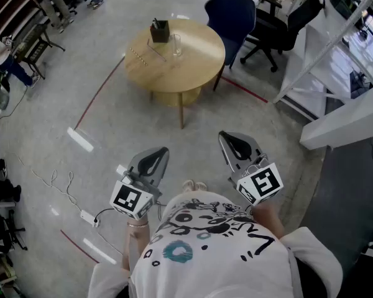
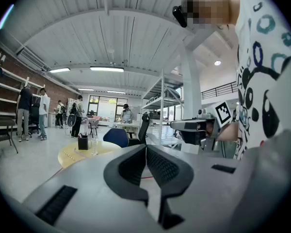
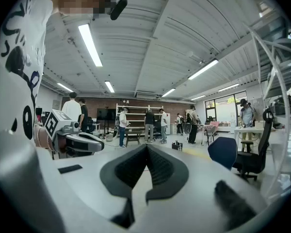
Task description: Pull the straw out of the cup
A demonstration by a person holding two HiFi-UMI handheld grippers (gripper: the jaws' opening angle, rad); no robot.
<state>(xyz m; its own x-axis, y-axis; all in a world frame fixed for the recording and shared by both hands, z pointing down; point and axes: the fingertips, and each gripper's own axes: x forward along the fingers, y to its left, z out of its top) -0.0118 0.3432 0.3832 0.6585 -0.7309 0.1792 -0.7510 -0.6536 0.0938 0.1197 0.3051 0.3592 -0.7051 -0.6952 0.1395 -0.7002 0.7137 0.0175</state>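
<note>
Grey floor [image 1: 112,135], round wooden table [image 1: 196,64], blue chair [image 1: 231,14]

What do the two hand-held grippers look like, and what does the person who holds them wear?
The left gripper and the right gripper look alike: a grey body and black curved jaws with a finely ribbed inner face. Each carries a white cube with black square markers. The person wears a white shirt printed with black cartoon lines and a teal ring.

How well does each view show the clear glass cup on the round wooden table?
Head view: sharp, evenly lit, clear glass cup small on the round wooden table. Left gripper view: fisheye-bent, cup tiny. Right gripper view: bright ceiling strip lights, cup too small to tell.
</note>
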